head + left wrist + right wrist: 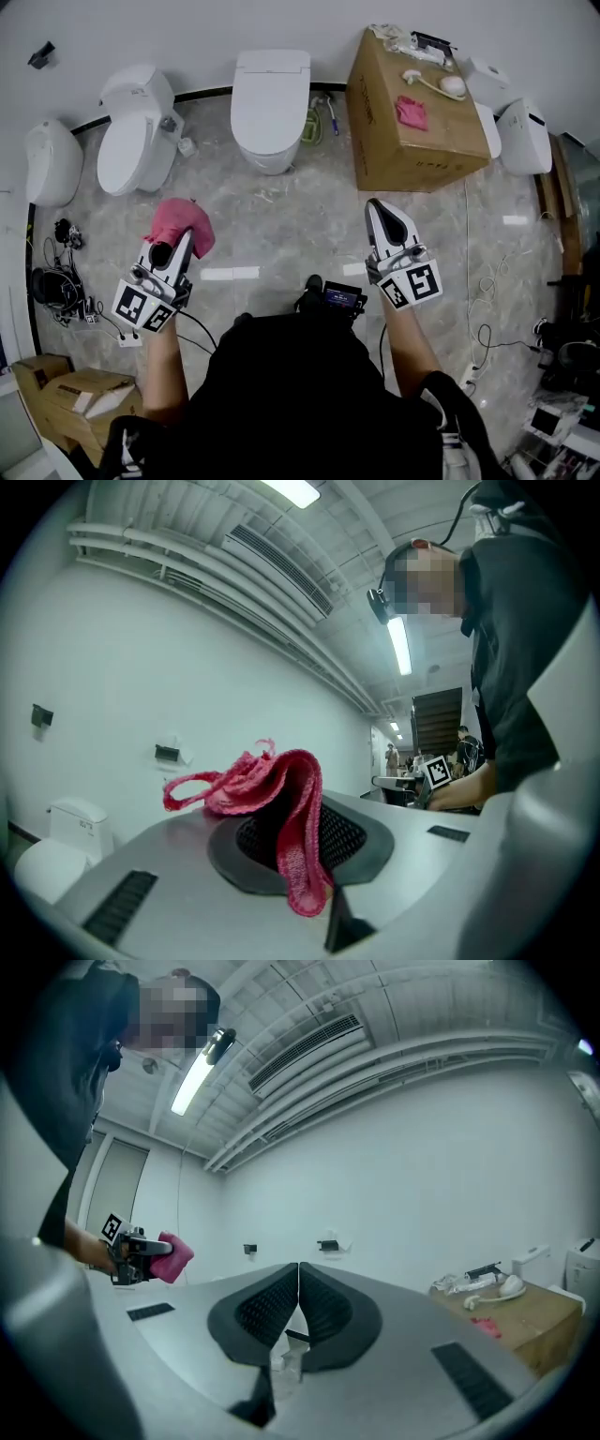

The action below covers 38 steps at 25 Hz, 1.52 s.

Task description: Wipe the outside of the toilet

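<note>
- Head view: your left hand-held gripper pinches a crumpled pink knitted cloth, which bunches over its tips above the grey marbled floor.
- Your right hand-held gripper is level with it on the other side, its jaws pressed together with nothing between them.
- The white ceramic toilet, lid down, stands against the wall ahead of you, between the two hand-held grippers' lines and well apart from both.
- Another white toilet stands to its left. A brown cardboard box stands to its right, with a second pink cloth and a white long-handled brush on top.
- Left gripper view: the jaws of your left hand-held gripper are clamped on the pink knitted cloth. One fold hangs down past the dark mesh pads and a loose loop sticks out to the left.
- A white toilet shows low at the left edge against the white wall.
- Right gripper view: the mesh pads of your right hand-held gripper meet along one thin line and hold nothing.
- Off to the left you see the left hand-held gripper with the pink knitted cloth at its front. The brown cardboard box sits at the lower right.
</note>
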Each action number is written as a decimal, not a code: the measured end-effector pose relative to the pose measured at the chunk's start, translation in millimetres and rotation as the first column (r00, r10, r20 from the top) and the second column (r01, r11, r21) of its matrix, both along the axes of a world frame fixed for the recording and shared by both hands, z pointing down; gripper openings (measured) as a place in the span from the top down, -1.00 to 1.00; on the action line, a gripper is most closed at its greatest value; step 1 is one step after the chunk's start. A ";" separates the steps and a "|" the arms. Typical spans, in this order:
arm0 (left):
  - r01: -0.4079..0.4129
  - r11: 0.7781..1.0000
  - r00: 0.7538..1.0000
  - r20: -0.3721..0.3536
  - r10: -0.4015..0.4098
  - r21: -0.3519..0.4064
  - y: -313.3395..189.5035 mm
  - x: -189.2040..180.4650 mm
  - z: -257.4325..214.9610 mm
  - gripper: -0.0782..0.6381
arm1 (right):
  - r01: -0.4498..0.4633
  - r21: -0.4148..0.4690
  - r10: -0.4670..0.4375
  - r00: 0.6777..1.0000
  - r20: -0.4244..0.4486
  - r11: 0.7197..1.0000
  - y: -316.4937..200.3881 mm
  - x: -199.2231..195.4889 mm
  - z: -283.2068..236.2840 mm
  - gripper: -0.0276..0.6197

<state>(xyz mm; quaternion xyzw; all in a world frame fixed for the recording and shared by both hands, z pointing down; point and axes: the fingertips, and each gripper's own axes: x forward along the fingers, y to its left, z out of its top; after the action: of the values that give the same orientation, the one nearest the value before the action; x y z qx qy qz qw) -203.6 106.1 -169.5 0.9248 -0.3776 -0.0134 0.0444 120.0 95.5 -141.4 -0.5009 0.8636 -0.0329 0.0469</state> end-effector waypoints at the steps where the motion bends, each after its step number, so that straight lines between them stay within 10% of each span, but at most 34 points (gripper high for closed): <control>1: -0.003 1.000 1.000 -0.006 0.003 -0.005 10.8 -10.9 0.8 0.61 | -0.019 0.000 0.019 1.000 0.001 1.000 9.8 -9.7 -2.6 0.82; 15: 0.073 0.997 0.995 0.062 -0.072 -0.012 123.1 -148.4 33.0 0.61 | -0.058 -0.089 0.055 0.998 -0.036 0.994 128.9 -179.6 7.2 0.82; 28: 0.029 0.998 0.999 -0.018 -0.030 -0.047 122.1 -87.3 49.5 0.61 | 0.037 -0.078 -0.042 0.997 -0.071 0.996 147.2 -204.9 15.6 0.82; 38: -0.102 0.994 0.994 0.025 0.103 -0.028 109.3 -13.6 27.4 0.61 | -0.028 -0.023 0.026 0.998 -0.060 0.999 147.9 -152.2 -5.1 0.82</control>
<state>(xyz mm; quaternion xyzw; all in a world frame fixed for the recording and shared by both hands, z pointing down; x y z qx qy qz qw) -217.1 215.3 -142.1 0.9424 -0.3303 0.0061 0.0526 -32.2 243.3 -146.5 -0.5137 0.8574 -0.0274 0.0155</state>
